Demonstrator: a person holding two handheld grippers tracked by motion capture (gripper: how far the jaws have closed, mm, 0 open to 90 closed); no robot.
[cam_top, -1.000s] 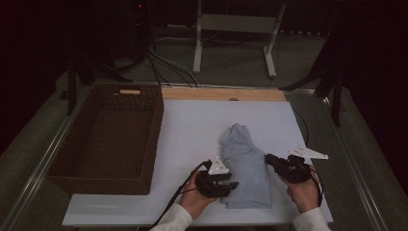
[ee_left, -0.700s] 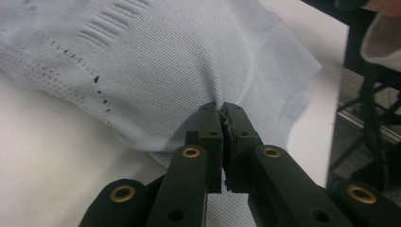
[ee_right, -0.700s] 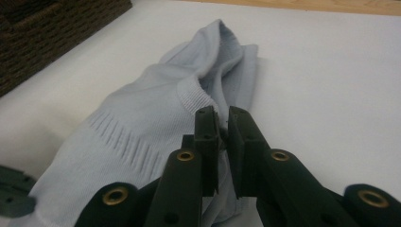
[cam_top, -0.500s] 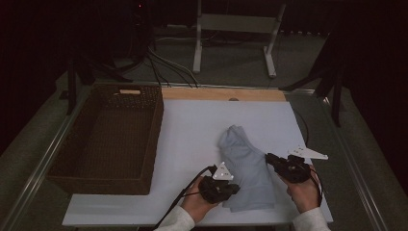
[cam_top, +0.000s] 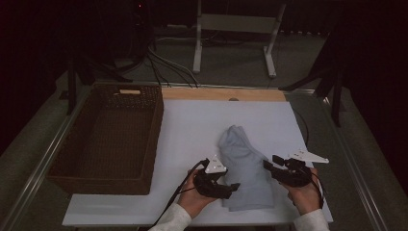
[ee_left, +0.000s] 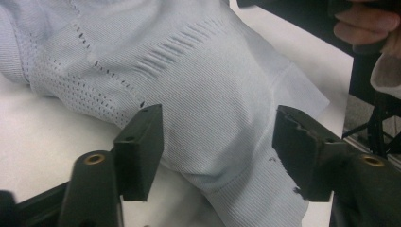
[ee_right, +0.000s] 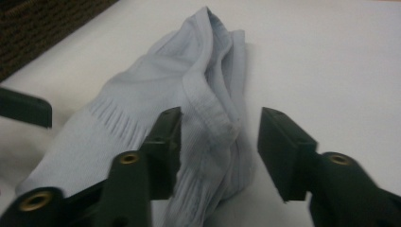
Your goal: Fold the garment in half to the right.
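A: High view first — the pale blue garment (cam_top: 243, 168) lies folded on the white board (cam_top: 192, 130), toward its near edge and right of its middle; its long axis runs from the near edge back toward the far edge, tilting slightly left at the far end.

B: And the grippers? The left gripper (cam_top: 230, 188) sits at the garment's near-left flank, the right gripper (cam_top: 267, 164) at its right flank; both are touching or just beside the cloth, so neither hand is clearly nearer.

A: Jaws on both have just been opening. In the left gripper view the left gripper (ee_left: 217, 146) stands parted with the knit between its jaws, yet the pads do not press on it; it has hold of nothing.

B: Same in the right gripper view: the right gripper (ee_right: 220, 146) straddles a folded ridge of the cloth, jaws apart, nothing pinched.

A: So the cloth lies between the two tools, each facing inward across its short width — any next pinch would come from the sides.

B: Material is a fine ribbed knit, soft and limp, with a row of small eyelet holes and a slatted open-stitch band; possibly a hem at the near end, though the blur makes that uncertain.

A: The wicker basket (cam_top: 103, 139) stands along the board's left edge, well apart from the garment.
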